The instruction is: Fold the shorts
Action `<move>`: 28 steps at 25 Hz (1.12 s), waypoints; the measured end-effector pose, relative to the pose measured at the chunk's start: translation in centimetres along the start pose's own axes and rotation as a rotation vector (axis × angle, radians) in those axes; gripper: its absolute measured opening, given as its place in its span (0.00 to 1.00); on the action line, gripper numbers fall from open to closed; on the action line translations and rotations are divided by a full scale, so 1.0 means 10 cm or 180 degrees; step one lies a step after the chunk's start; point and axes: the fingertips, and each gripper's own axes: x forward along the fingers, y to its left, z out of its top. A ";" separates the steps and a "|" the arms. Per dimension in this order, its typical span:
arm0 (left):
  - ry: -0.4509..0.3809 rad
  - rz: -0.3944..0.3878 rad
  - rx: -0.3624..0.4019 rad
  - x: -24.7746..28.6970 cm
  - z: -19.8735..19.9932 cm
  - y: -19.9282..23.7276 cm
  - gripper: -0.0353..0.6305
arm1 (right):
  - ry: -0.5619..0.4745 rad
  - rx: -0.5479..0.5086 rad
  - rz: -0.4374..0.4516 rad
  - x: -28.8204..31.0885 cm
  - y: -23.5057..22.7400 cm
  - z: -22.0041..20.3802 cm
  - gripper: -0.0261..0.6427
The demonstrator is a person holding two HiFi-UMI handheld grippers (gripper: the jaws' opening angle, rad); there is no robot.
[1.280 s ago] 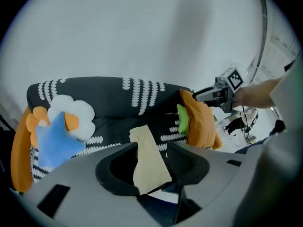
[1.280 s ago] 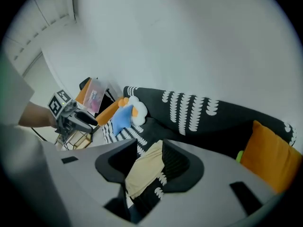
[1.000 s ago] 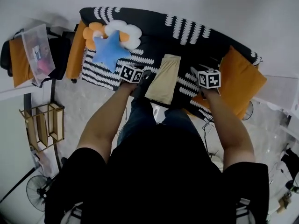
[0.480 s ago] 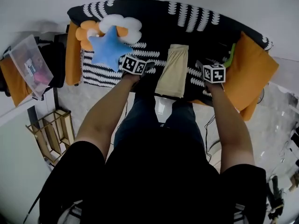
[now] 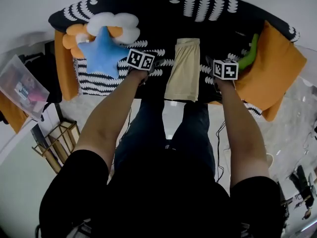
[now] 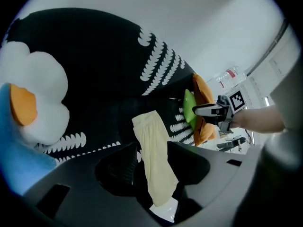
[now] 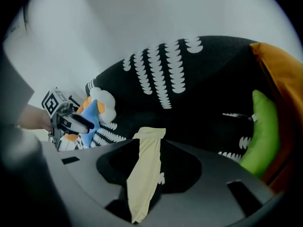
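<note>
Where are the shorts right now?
In the head view, the beige shorts lie mid-frame as a long strip on the black patterned sofa, draped over its front edge, between the left gripper and the right gripper.

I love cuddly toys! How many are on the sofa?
3: a blue star at the left of the sofa, a white-and-orange flower behind it, and a green one on the right by the orange cushion. Others may be hidden.

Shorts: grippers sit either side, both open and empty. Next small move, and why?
Probably bring both grippers in onto the near end of the shorts and close on its corners. The shorts lie as a long narrow strip on the sofa, near end hanging over the front edge. The left gripper and right gripper flank it, jaws apart, holding nothing.
</note>
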 end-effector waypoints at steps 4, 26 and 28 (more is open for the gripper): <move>0.0049 -0.0058 0.0059 0.39 0.04 0.15 0.38 | 0.0083 -0.0033 -0.0001 0.36 -0.11 -0.08 0.26; -0.0017 -0.0595 -0.0212 1.95 0.15 0.64 0.40 | 0.0209 0.0178 0.0466 1.95 -0.26 -0.31 0.30; -0.0046 -0.0663 -0.0280 1.99 0.17 0.63 0.40 | 0.0245 0.0152 0.0539 2.00 -0.19 -0.34 0.28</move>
